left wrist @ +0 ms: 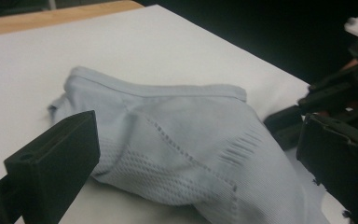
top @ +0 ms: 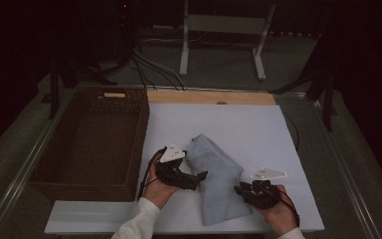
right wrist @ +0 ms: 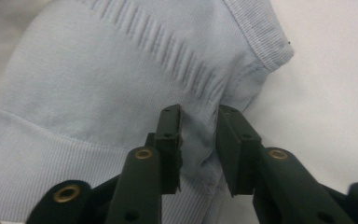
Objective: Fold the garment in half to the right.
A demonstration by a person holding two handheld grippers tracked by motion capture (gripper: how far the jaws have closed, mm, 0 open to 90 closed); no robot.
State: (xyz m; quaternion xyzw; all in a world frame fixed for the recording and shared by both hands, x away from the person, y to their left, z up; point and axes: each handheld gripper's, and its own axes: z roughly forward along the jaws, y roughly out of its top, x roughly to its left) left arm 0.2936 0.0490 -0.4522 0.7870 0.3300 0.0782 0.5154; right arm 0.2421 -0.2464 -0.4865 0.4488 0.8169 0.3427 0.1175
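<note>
**Letting go of the folded garment**

So, I have the light blue knit garment lying folded on the white board, near the front edge and between my two hands, with the wicker basket just to its left. My left gripper is spread wide and grips nothing; in the left gripper view its jaws stand either side of the cloth without touching it. My right gripper sits at the garment's right edge with a pinch of fabric between its jaws, but there is a visible gap around that fold, so I judge the hold is slackened rather than firm. The garment rests flat on its own weight, which is why neither tool needs to hold it. I take the fold as finished; the basket probably comes next.
</note>
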